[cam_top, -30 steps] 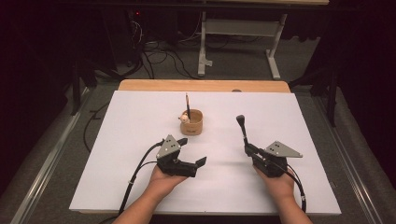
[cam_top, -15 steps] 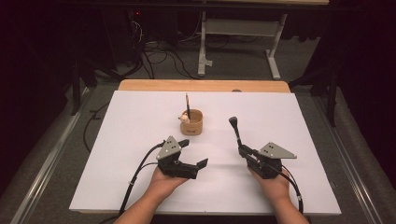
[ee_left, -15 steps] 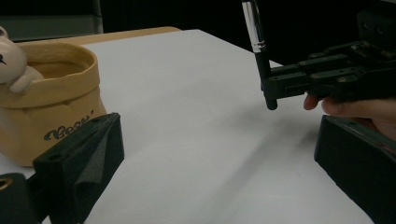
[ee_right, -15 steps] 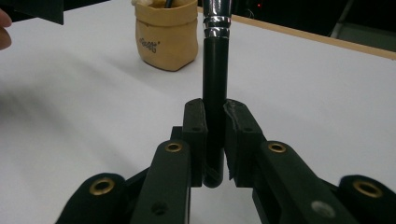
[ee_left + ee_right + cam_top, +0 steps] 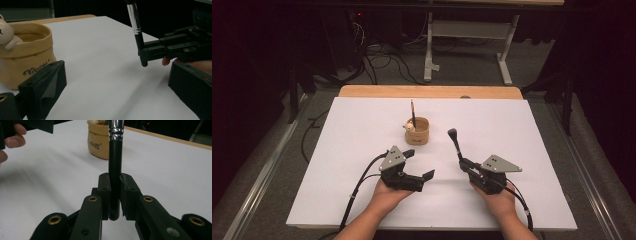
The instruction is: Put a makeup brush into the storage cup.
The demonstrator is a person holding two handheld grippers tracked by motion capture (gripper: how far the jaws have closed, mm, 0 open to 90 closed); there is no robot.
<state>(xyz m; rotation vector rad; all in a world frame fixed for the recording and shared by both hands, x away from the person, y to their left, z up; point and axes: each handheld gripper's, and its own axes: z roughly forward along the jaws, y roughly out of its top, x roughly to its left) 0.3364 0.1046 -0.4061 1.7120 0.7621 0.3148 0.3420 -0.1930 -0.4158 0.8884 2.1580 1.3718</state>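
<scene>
Black jaws of the right gripper (image 5: pixel 115 192) are clamped on the lower end of a makeup brush (image 5: pixel 115 167), a black handle with a silver ferrule that stands nearly upright between them, its tip just below the pads. In the high view the same brush (image 5: pixel 455 142) rises from the right gripper (image 5: pixel 463 162) and leans slightly away from the person, its dark head uppermost, to the right of the tan cup (image 5: pixel 418 131) and apart from it. The left gripper (image 5: pixel 115 82) has its jaws wide apart with nothing between them; in the high view it (image 5: pixel 419 165) lies just on the person's side of the cup, pointing toward the right gripper. Each gripper is carried by a hand, the left hand (image 5: pixel 388 192) and the right hand (image 5: pixel 498 200), both nearer the person than the cup. The cup is a short, paper-coloured pot with dark script on its side and a small pale bear figure (image 5: pixel 6 33) at its rim; a thin brush (image 5: pixel 412 114) stands in it. It sits near the middle of the white table (image 5: pixel 337 150), whose wooden far edge (image 5: pixel 377 91) runs behind the cup.
</scene>
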